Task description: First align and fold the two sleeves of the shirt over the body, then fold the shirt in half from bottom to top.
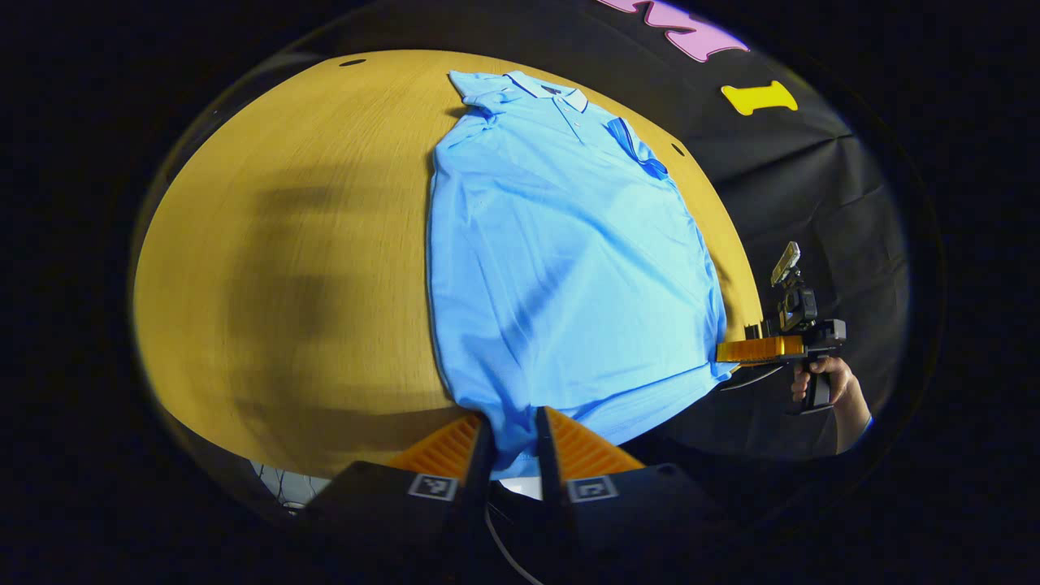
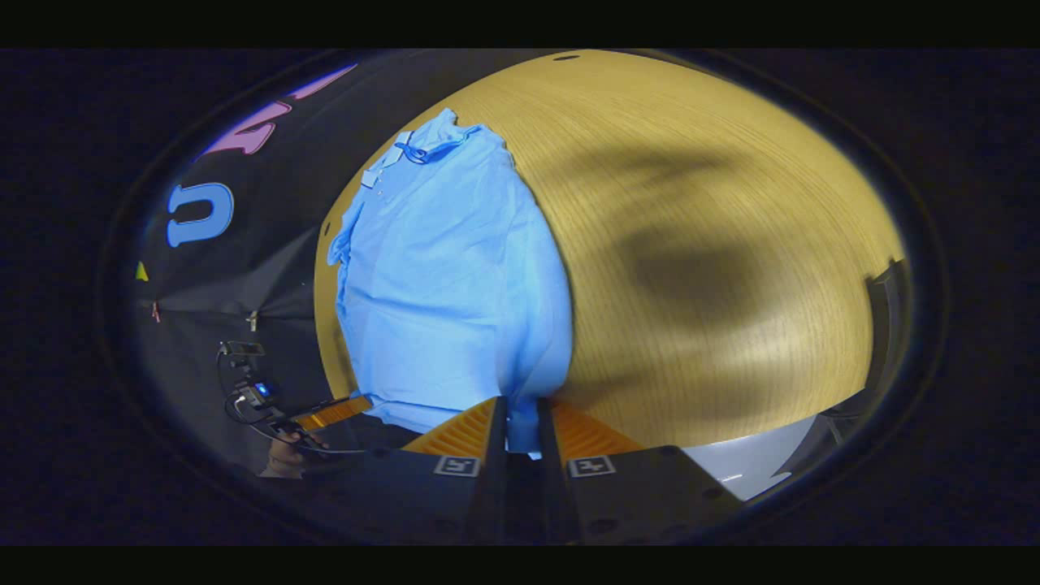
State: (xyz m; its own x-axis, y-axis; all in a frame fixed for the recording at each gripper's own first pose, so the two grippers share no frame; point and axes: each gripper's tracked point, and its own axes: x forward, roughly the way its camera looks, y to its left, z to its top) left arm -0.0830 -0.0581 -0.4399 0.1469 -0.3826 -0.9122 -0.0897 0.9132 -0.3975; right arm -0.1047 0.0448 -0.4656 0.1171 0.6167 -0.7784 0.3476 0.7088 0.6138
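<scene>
Left gripper view showed the blue polo shirt (image 1: 561,252) flat on the tabletop (image 1: 309,268), sleeves already folded in, each bottom corner pinched by the left gripper (image 1: 512,443) and right gripper (image 2: 522,426); uneven lifting could skew the fold.

Light-blue polo shirt (image 1: 561,252), sleeves folded in

Shirt (image 1: 561,252): light-blue cloth, matt, soft knit look, fine creases across body; collar (image 1: 548,88) of same cloth, darker trim line. Worktop (image 1: 309,244): wood-grain surface, yellow-tan, smooth, low sheen, fine parallel grain lines. Booth wall (image 1: 821,195): black cloth, matt, loosely wrinkled. Left gripper (image 1: 513,443): ribbed inner faces; body matt hard plastic. Right gripper (image 2: 522,431): same ribbed faces, matt plastic body.
</scene>
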